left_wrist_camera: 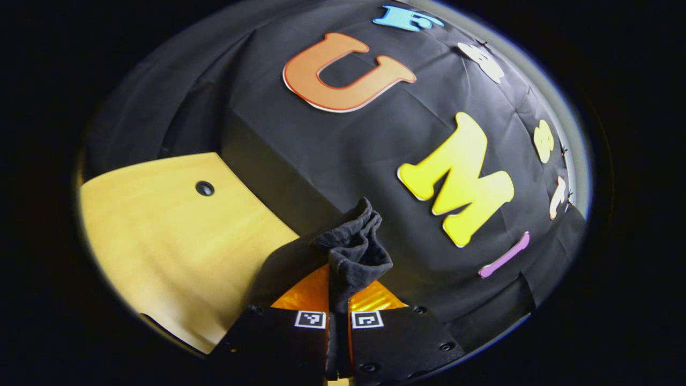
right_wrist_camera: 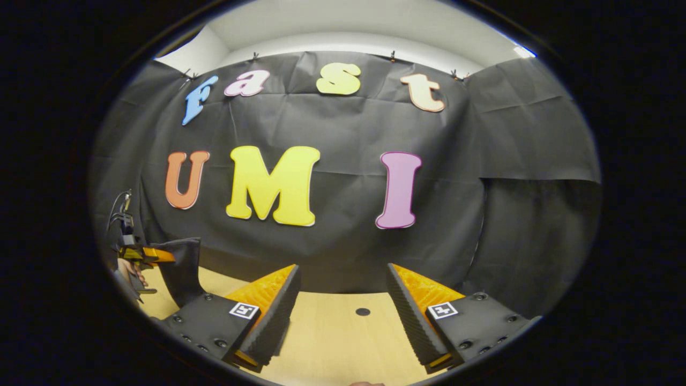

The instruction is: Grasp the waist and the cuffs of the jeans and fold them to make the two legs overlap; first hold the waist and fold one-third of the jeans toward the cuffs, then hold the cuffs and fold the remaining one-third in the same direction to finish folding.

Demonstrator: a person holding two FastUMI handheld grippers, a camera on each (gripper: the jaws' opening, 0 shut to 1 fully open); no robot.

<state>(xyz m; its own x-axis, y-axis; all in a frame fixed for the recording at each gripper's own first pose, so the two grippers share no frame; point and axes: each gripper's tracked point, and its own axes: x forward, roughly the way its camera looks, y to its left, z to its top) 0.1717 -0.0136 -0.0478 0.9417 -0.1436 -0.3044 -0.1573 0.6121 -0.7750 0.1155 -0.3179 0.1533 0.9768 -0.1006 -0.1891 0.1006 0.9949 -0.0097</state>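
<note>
Dark jeans point(left_wrist_camera: 351, 249) bunch between the left gripper's point(left_wrist_camera: 338, 321) clamped fingers; right gripper point(right_wrist_camera: 343, 313), wide and empty, should pinch alongside.

Your jeans point(left_wrist_camera: 351, 249) are dark, near-black denim, bunched into a crumpled wad that stands up between the left claw's point(left_wrist_camera: 338, 316) closed fingers, lifted off the surface point(left_wrist_camera: 177, 241). In the right gripper view you see a dark panel of the jeans point(right_wrist_camera: 182, 268) hanging down from that claw at far left.
</note>
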